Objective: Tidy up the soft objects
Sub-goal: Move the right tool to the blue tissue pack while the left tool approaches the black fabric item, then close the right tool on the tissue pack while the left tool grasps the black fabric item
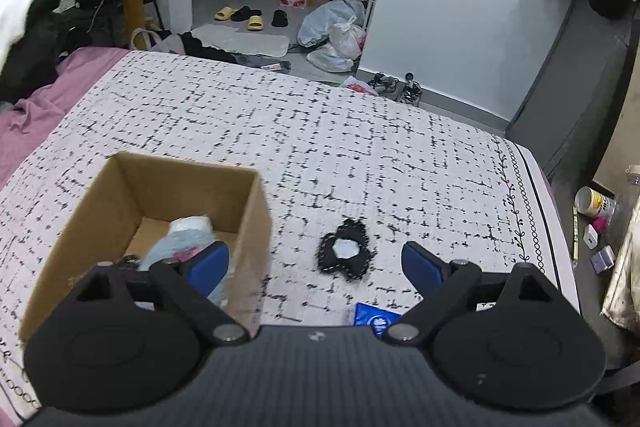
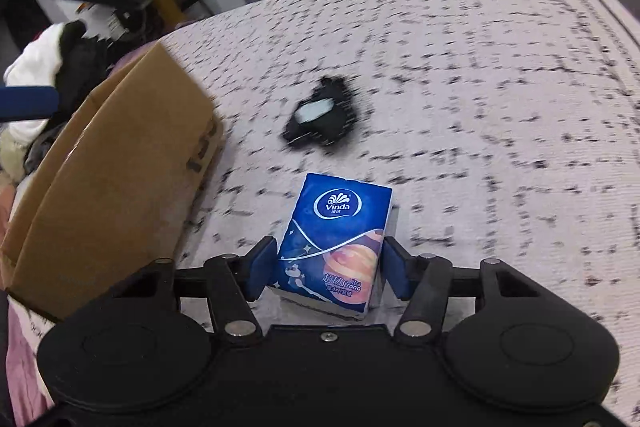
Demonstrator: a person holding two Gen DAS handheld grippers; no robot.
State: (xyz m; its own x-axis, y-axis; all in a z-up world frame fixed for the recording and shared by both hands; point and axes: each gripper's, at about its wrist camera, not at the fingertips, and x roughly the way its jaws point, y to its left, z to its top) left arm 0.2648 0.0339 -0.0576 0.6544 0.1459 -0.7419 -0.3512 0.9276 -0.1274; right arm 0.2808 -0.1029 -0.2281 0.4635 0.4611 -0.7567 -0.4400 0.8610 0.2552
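Straddling the tissue pack (image 2: 334, 247) on the bed (image 2: 480, 87), the right gripper (image 2: 330, 263) risks crushing it or pinching the soft bedspread; its fingers (image 2: 262, 265) seem to press the pack, while the left gripper (image 1: 316, 263) stands wide open, empty.

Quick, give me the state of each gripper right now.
Left gripper: open, fingers wide, holding nothing, above the cardboard box.
Right gripper: fingers on both sides of the blue tissue pack on the bed; contact looks made but is not certain.

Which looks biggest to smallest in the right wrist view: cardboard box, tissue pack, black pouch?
1. Cardboard box, clearly largest.
2. Tissue pack and black pouch: the pack looks somewhat bigger, but it lies nearer the camera, so I won't rank them.
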